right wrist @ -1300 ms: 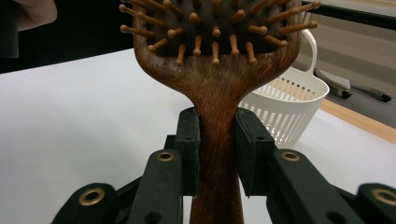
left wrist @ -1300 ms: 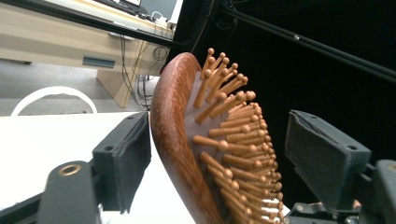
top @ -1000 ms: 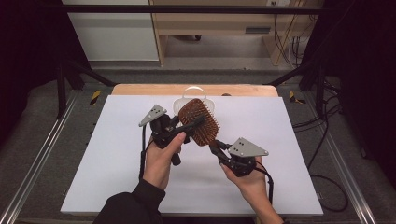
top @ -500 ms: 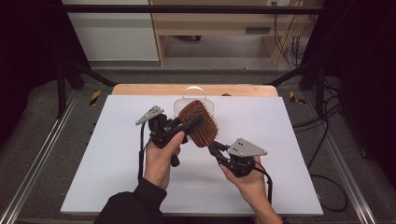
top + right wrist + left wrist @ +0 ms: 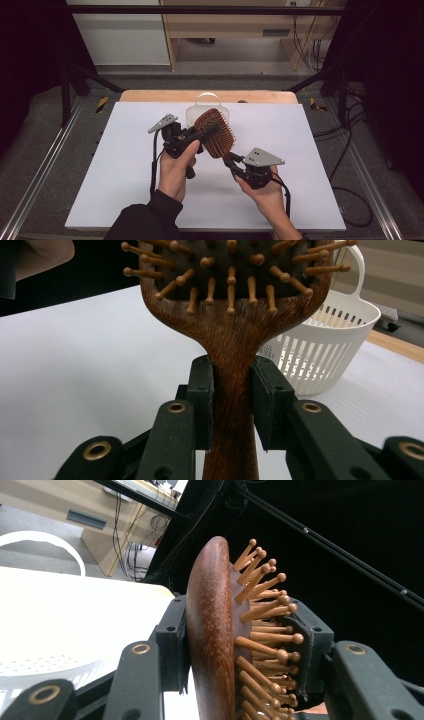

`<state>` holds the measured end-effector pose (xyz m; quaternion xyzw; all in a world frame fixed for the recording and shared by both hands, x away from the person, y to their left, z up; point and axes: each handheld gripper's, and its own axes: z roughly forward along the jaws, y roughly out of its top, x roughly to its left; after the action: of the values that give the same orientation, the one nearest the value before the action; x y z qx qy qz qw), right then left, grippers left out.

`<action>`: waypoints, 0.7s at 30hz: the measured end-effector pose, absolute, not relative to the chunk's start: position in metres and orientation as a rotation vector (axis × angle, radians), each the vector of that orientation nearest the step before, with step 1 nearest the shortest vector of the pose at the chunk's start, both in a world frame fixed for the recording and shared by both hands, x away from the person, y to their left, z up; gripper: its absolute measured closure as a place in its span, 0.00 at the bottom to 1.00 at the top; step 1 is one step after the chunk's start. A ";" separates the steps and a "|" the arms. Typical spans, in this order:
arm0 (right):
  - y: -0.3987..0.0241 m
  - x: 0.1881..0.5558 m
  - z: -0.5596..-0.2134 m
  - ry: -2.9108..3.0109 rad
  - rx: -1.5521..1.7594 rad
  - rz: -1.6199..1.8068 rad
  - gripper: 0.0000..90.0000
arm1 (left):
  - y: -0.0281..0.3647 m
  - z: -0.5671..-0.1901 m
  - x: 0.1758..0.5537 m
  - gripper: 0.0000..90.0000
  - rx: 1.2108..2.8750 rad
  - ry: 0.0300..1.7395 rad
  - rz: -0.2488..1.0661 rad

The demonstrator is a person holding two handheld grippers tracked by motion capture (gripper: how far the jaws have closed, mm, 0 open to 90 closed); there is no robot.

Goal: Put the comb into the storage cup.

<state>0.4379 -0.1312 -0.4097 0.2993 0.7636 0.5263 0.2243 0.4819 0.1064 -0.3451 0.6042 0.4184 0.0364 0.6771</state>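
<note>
Held above the table [image 5: 125, 200]: wooden hairbrush [image 5: 216, 133], handle clamped by right gripper [image 5: 231, 161] jaws, head now pinched by left gripper [image 5: 206, 131] jaws, apparently shifted slightly leftward; handover seemingly underway near white basket [image 5: 192, 114].

A white slatted plastic basket with a loop handle [image 5: 199, 111] stands just beyond the fingers of the left gripper [image 5: 212, 131]. It sits on a flat white tabletop board [image 5: 125, 165] that spreads beneath those fingers. A bare wooden table edge [image 5: 150, 95] runs behind the basket. Black cables [image 5: 350, 150] lie on the grey floor, well right of the fingers of the right gripper [image 5: 227, 159].
</note>
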 end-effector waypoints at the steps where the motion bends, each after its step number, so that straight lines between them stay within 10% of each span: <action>1: -0.131 0.439 -0.410 2.111 0.830 1.457 0.81 | 0.106 -0.346 0.482 0.57 1.361 0.939 0.081; 21: -0.141 0.440 -0.414 2.116 0.897 1.484 0.67 | 0.109 -0.342 0.487 0.57 1.358 0.953 0.116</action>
<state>0.4398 -0.1408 -0.4136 0.3212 0.7575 0.5315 0.2015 0.4872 0.1094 -0.3423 0.6035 0.4233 0.0516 0.6737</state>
